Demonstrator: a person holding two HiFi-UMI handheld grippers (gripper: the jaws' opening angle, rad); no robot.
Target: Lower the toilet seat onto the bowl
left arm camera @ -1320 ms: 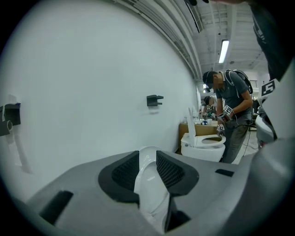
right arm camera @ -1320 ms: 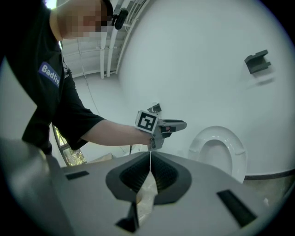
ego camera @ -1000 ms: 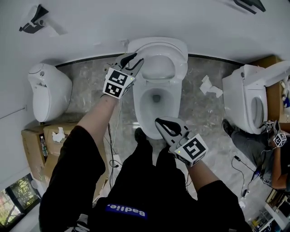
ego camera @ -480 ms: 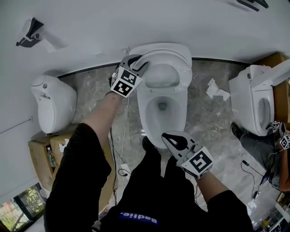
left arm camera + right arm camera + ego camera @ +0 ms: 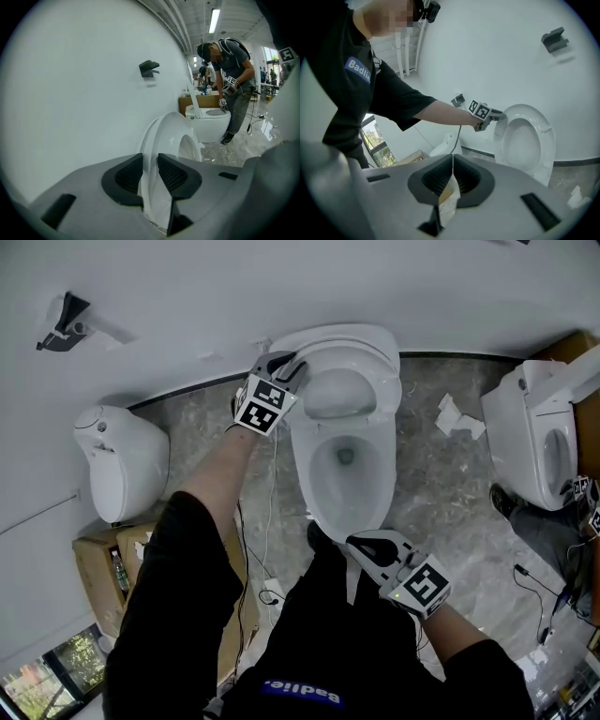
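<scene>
The toilet seat [image 5: 372, 349] stands raised, upright against the wall [image 5: 187, 296] above the bowl [image 5: 314, 474], and the left hand-held gripper [image 5: 289, 362] is at its upper left edge. In the left gripper view the seat's white rim [image 5: 173, 136] runs straight in between the two dark pads [image 5: 171, 174] and fills the gap. The jaws have just been closing and now bear on the rim from both sides, pinching it. The right gripper view shows the same hold from across the room, with the left hand-held gripper [image 5: 497, 116] on the edge of the raised ring [image 5: 546, 136]. The right hand-held gripper [image 5: 361, 542] hangs low at the near end of the bowl, well apart from the seat. Its jaws [image 5: 452, 180] are pressed together with nothing between them. The bowl lies open, holding only the dark drain at its bottom. On the floor [image 5: 431, 484] to the left sits a cardboard box [image 5: 98, 563] with a bottle [image 5: 116, 571] on top, and crumpled paper [image 5: 459, 418] lies to the right of the toilet.
</scene>
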